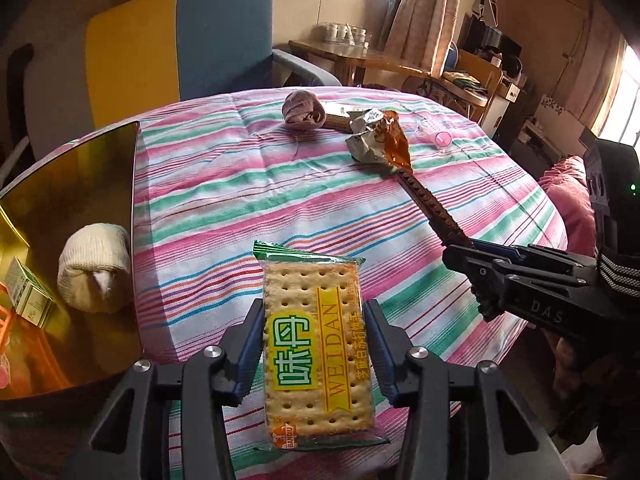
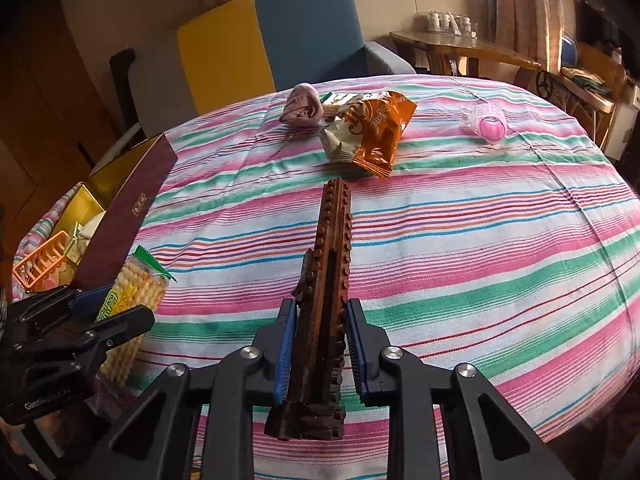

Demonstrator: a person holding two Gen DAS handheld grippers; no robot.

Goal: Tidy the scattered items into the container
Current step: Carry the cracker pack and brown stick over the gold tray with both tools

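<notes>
Left wrist: your left gripper (image 1: 314, 344) clamps cracker packet (image 1: 316, 352); carry left over gold box (image 1: 80, 184), release low. Right gripper (image 2: 320, 344) clamps brick strip (image 2: 326, 280).

Cracker pack (image 1: 316, 344) and brown brick bar (image 2: 326, 300) lifted; gold-lined box (image 1: 100, 184) table's left.

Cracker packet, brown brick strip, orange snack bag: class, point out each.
cracker packet (image 1: 316, 344), left wrist view, yellow label
brown brick strip (image 2: 328, 292), right wrist view, mid-length
orange snack bag (image 2: 380, 132), right wrist view, printed front
</notes>
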